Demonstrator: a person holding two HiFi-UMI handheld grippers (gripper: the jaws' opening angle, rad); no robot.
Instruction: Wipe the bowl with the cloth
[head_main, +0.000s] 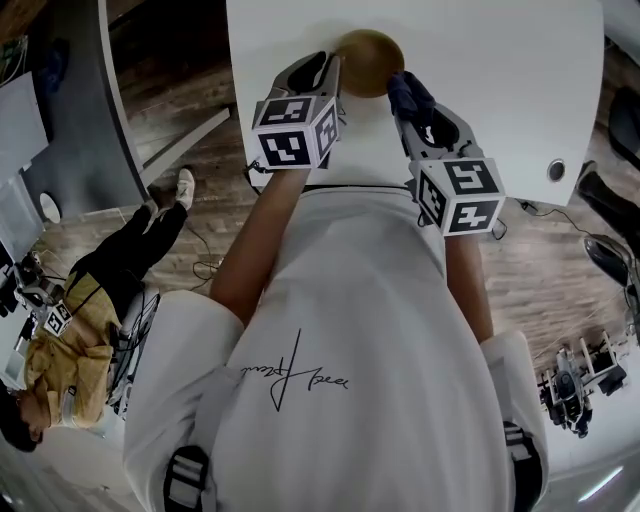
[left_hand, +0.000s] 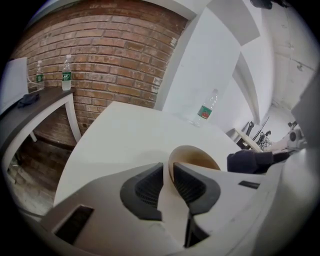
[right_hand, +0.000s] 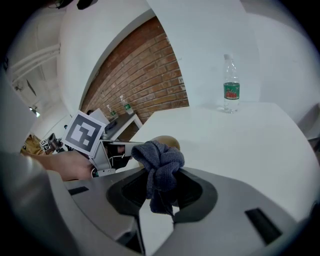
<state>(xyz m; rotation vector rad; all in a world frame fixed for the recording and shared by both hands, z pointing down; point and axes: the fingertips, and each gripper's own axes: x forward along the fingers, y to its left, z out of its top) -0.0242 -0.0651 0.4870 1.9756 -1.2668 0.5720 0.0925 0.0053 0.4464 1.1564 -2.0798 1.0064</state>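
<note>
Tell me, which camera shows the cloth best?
The right gripper view: the dark cloth fills the middle, bunched in the jaws of the right gripper. The head view shows a small dark wad beside the bowl; the left gripper view catches it partly, at right.

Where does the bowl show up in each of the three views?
Head view: the bowl is at top centre.
Left gripper view: bowl at centre, its rim between the jaws.
Right gripper view: bowl left of centre, behind the cloth.
Shared landmark: the dark cloth, next to the bowl in every view.
</note>
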